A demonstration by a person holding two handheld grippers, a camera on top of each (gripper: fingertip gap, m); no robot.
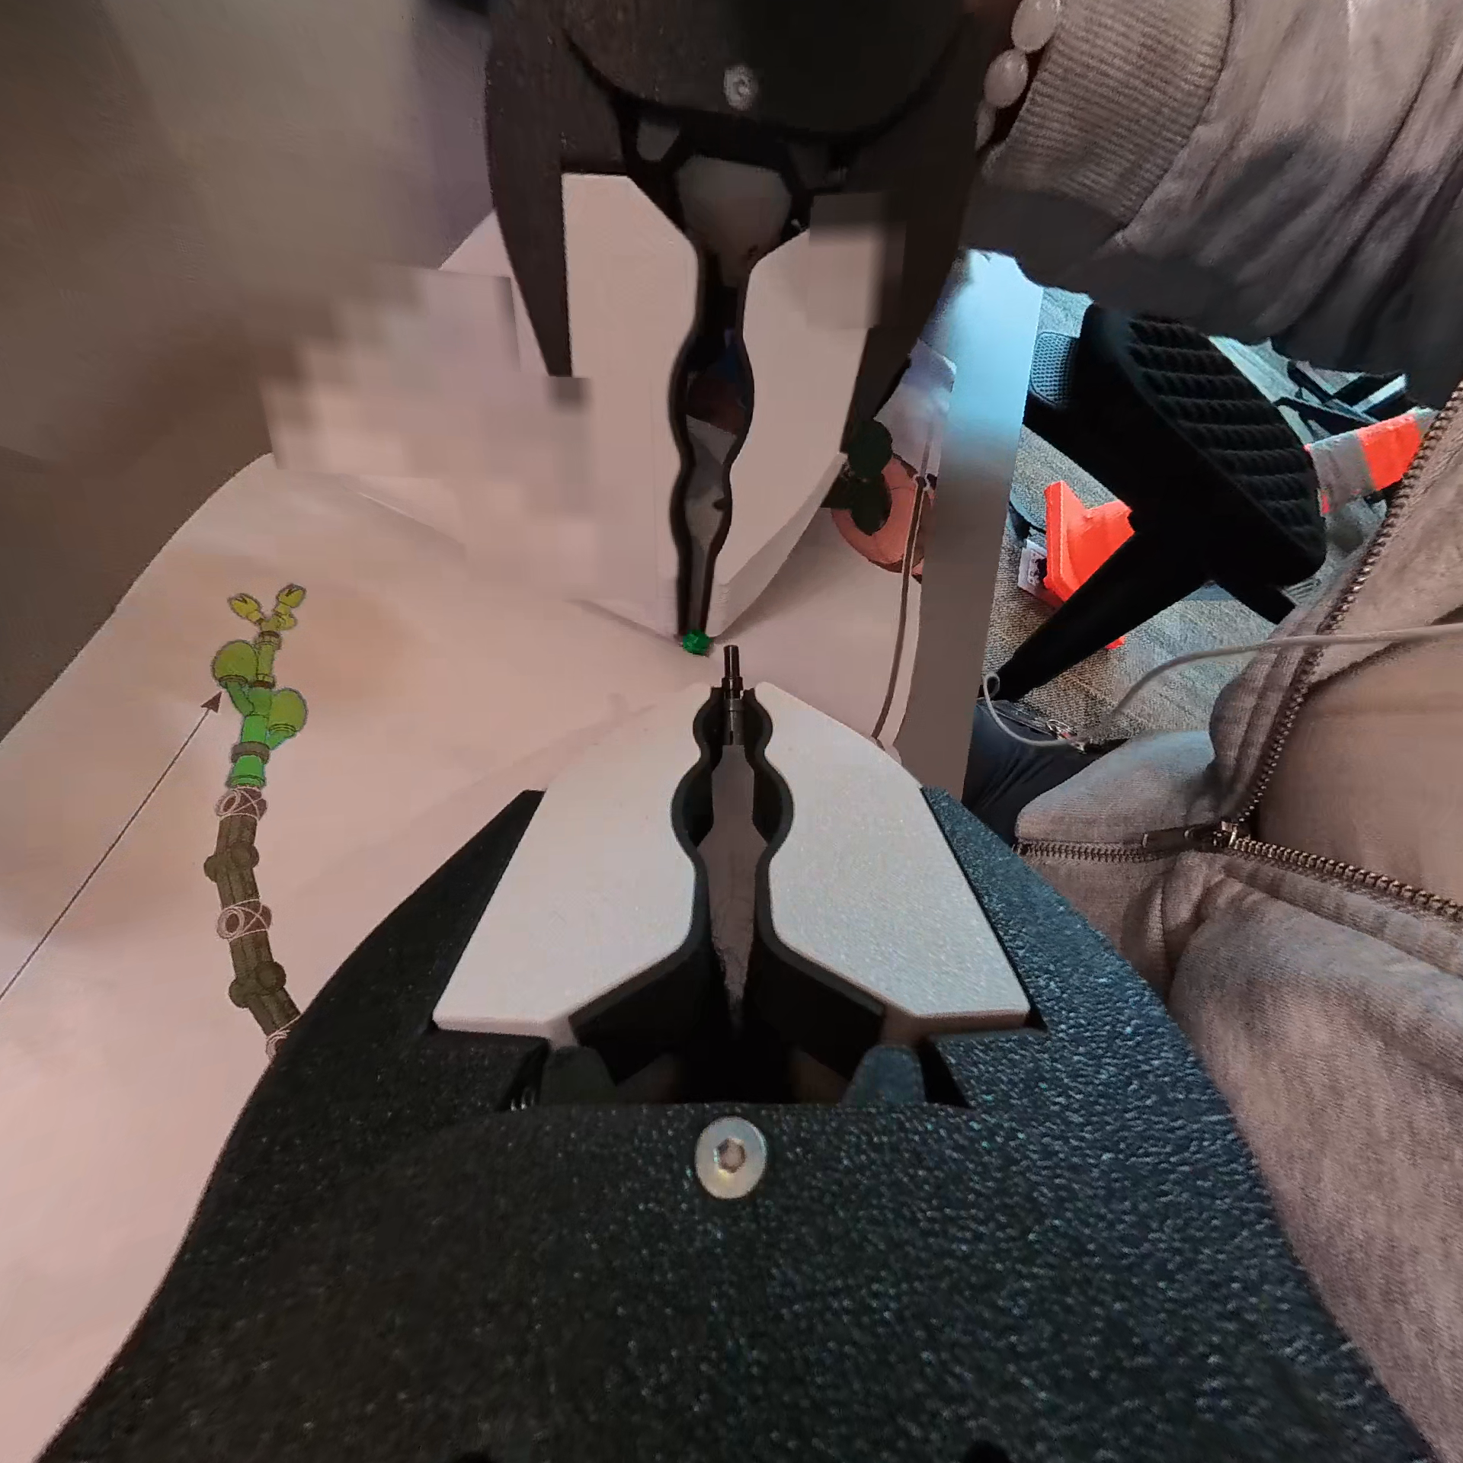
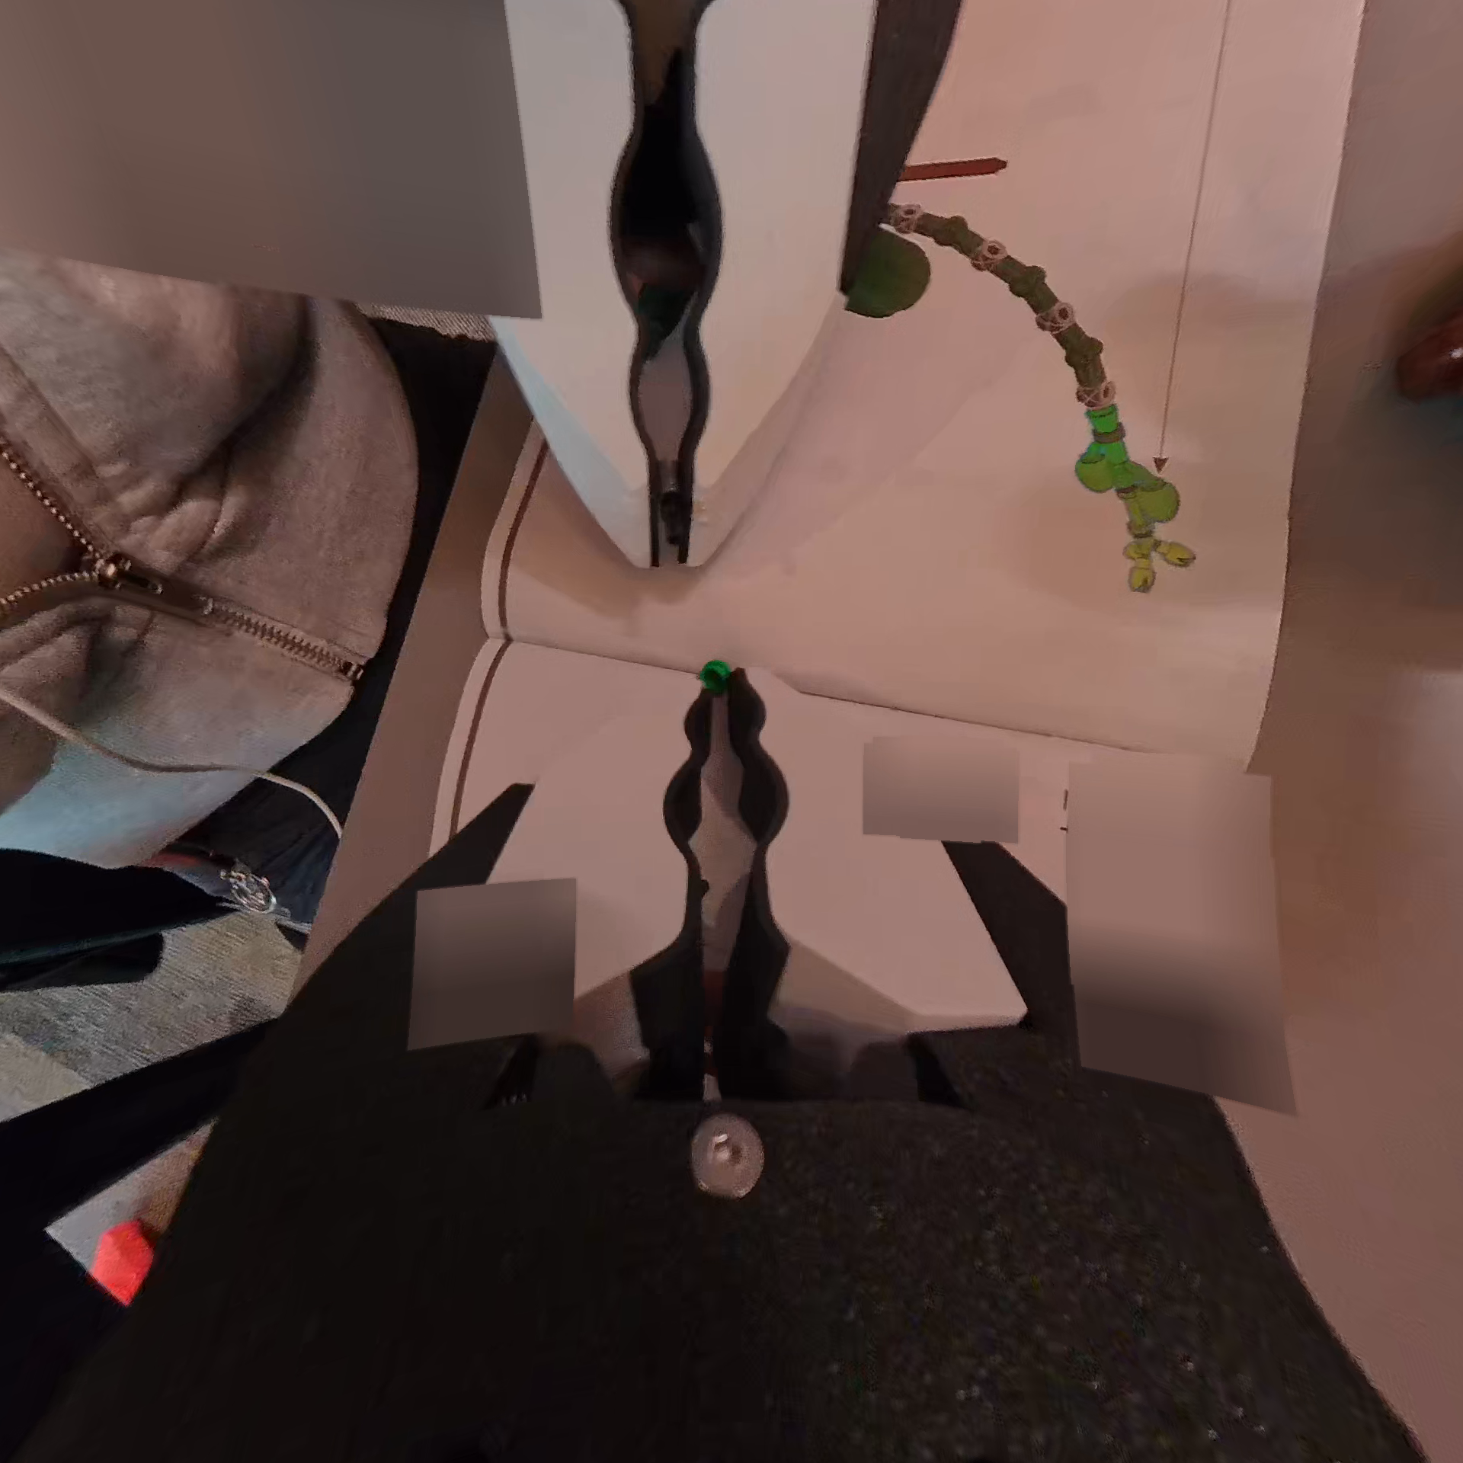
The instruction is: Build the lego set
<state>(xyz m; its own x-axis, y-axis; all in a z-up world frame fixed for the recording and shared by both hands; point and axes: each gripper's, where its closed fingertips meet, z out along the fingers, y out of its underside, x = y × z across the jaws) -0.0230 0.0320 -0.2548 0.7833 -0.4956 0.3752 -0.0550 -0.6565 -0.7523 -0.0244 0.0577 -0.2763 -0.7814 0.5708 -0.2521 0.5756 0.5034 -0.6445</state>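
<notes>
Left wrist view: an open booklet with a printed plant drawing covers the worktop. Left gripper jaws clamp a small black pin; right gripper jaws pinch a tiny green bead, not yet joined, just apart.

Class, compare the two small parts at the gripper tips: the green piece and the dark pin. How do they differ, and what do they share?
Colour: the green piece is bright green; the dark pin is near black.
Shape: the piece is short and round; the pin is slim, long and stepped.
Holder: the piece sits at the right gripper tips; the pin juts from the left gripper.
Shared: both are tiny, held over the open booklet.
</notes>
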